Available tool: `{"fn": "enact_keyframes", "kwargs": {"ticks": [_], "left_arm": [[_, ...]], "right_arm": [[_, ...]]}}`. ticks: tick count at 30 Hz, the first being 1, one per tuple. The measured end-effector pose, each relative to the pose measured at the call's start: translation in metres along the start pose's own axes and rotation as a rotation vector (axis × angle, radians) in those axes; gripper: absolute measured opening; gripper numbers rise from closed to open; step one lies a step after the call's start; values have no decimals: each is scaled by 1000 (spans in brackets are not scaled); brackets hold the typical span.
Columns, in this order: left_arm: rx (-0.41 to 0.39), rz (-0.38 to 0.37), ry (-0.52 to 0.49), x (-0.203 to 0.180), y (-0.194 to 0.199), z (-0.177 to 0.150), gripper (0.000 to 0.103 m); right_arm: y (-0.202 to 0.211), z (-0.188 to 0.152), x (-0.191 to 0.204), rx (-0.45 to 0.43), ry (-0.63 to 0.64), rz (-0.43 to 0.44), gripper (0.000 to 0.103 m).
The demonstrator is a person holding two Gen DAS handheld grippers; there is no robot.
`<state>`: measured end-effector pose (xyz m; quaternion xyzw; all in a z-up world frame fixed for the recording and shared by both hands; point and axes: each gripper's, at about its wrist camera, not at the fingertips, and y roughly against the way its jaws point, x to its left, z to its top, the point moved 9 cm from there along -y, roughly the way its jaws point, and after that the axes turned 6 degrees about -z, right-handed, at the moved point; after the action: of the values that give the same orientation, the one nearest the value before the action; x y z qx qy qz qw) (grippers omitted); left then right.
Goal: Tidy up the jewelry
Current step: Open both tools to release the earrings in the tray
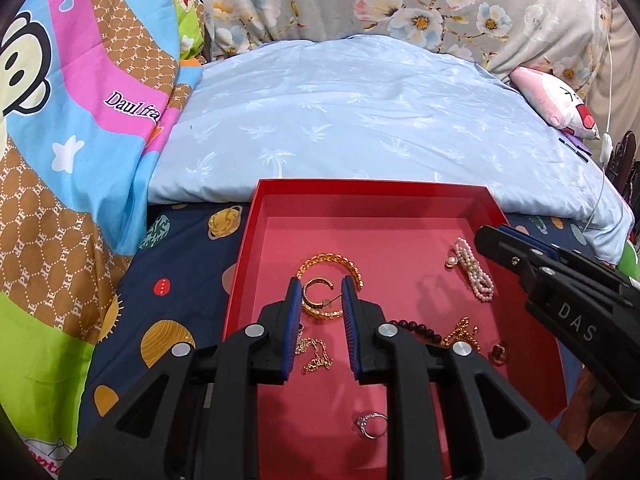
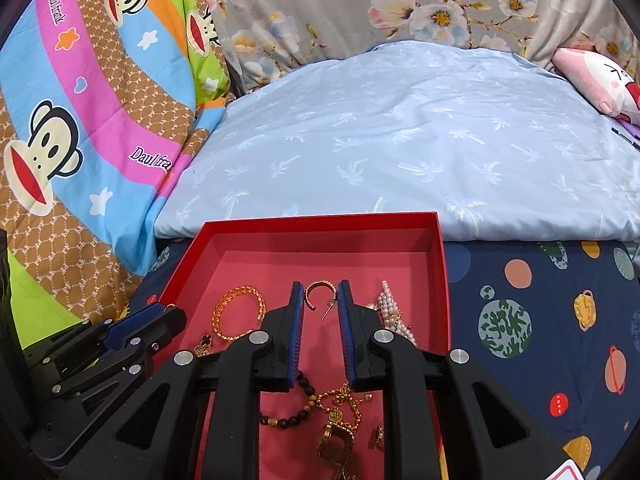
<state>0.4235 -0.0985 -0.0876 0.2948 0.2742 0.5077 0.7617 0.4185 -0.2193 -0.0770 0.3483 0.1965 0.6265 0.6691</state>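
A red box (image 1: 256, 236) (image 2: 440, 264) sits on the bed with jewelry inside. In the left wrist view my left gripper (image 1: 320, 288) is shut on gold hoop earrings (image 1: 318, 300), held above a gold chain bracelet (image 1: 332, 262). In the right wrist view my right gripper (image 2: 320, 292) is shut on a single gold hoop earring (image 2: 318, 294) with its post showing. A pearl bracelet (image 1: 474, 268) (image 2: 390, 306), dark bead bracelet (image 1: 416, 330) (image 2: 288, 416), gold bead chain (image 2: 340, 400), thin gold chain (image 1: 316, 354) and silver ring (image 1: 372, 426) lie in the box.
A pale blue pillow (image 1: 340, 120) lies behind the box. A colourful monkey-print quilt (image 1: 80, 120) is heaped at the left. The box rests on a dark planet-print sheet (image 2: 540, 320). A pink plush toy (image 1: 556, 100) and white cable (image 1: 606, 148) are at the right.
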Motion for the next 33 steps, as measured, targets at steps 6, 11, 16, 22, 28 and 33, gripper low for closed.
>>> {"fn": "enact_keyframes", "kwargs": {"ticks": [6,11,16,22,28,33], "left_arm": [[4,6,4,4,-5,0,20],[6,6,3,5,-8,0,20],[0,9,-1,6,-8,0,20],[-5,21,12,9,-10,1,31],[-9,32,23,13,-7,1,36],[-14,35,18,11,1,-1,36]], "right_arm": [[-8,-3,2,12,7,-9,16],[-11,-4,3,19,10,-11,16],[-13,-4,5,24,22,-14,16],[-10,-4,5,13,30,-28,18],[-3,-4,5,0,18,-28,21],[6,-11,6,6,14,-37,29]]}}
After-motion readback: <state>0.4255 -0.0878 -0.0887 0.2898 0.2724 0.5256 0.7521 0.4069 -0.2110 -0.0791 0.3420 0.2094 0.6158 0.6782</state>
